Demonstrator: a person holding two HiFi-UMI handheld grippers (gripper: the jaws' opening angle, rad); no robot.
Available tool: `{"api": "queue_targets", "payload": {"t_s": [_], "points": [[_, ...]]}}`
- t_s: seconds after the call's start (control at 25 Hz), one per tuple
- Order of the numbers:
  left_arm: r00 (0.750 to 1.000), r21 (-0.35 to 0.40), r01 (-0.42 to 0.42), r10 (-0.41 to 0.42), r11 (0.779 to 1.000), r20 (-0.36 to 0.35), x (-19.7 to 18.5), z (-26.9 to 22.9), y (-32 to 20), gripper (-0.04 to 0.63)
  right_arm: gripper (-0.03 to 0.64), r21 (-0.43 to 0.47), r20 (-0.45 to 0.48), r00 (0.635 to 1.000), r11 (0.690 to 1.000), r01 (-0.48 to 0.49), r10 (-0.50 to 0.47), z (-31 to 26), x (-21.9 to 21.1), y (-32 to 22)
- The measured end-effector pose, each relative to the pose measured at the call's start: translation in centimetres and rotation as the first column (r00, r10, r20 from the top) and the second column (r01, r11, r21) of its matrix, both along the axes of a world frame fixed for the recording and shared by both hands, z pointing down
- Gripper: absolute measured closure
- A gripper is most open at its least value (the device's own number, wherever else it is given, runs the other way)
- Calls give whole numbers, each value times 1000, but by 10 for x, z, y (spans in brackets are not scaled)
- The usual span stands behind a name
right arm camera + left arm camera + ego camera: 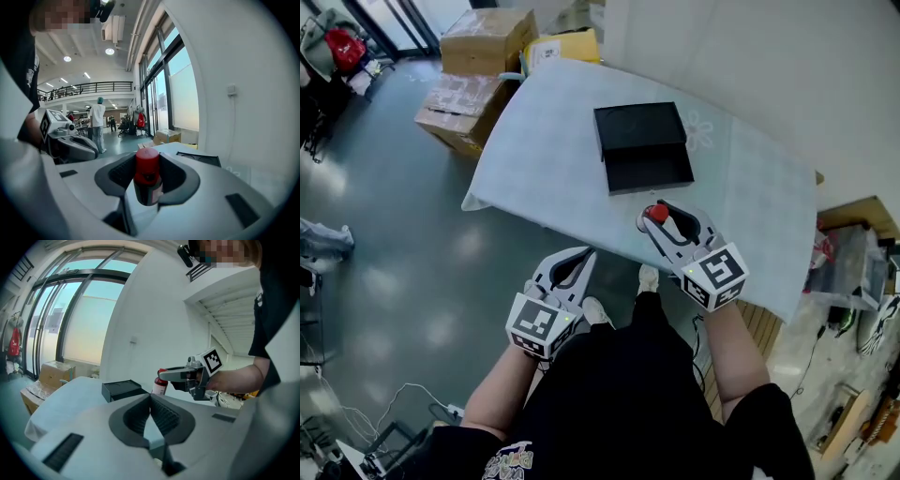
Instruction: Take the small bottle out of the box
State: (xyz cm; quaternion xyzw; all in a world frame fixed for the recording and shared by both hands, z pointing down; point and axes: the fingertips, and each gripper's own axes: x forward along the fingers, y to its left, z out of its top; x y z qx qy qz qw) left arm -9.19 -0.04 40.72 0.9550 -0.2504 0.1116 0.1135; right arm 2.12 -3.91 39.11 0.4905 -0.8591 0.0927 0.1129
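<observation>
Right gripper (662, 217) is clamped on the small red-capped bottle (147, 180) at the table's (546, 164) near edge, clear of the black box (642, 146), which looks open, I think. Left gripper (581, 260) is pinched closed on nothing, just off that edge.

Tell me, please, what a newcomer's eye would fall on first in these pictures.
First comes the red-capped small bottle, clamped in the right hand-held gripper over the near edge of the table. Next is the black box, lying open further back on that table. The left hand-held gripper hangs shut and empty, off the table's edge.
</observation>
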Motion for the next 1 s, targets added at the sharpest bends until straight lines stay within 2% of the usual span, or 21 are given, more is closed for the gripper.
{"api": "queue_targets", "payload": {"t_s": [0.48, 0.72, 1.0], "points": [[999, -3, -44, 44, 999, -4, 10, 3, 34, 568, 451, -5, 15, 999, 999, -32, 32, -6, 5, 66], [1000, 9, -27, 27, 1000, 3, 26, -3, 50, 568, 451, 4, 38, 999, 1000, -7, 7, -11, 15, 87], [1000, 28, 7, -7, 1000, 4, 63, -12, 75, 568, 451, 23, 46, 997, 998, 53, -54, -18, 39, 113]]}}
